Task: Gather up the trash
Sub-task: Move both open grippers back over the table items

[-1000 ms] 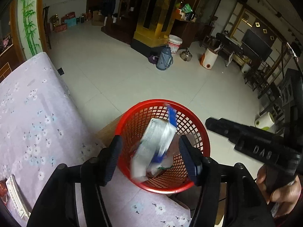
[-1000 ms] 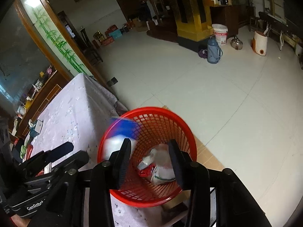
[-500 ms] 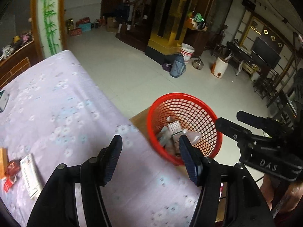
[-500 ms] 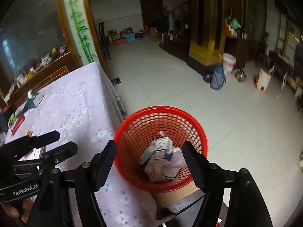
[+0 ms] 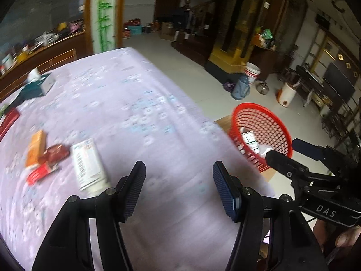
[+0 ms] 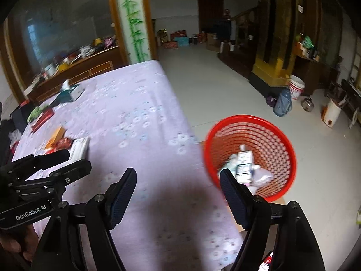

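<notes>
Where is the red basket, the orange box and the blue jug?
red basket (image 6: 291, 151): right wrist view, on its mesh wall.
orange box (image 5: 35, 148): left wrist view, on its top face.
blue jug (image 6: 283, 103): right wrist view, on its body.

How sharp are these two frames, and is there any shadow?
Left wrist view: tablecloth and boxes smeared by motion blur, left gripper crisp. Right wrist view: red basket rim smeared, a dark shadow on the cloth by the right gripper.

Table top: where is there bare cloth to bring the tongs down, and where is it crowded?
Bare cloth runs from the white carton across to the table edge beside the red basket, and back toward the teal box. The crowded spot is the left side: orange box and red wrappers bunched against the carton.
</notes>
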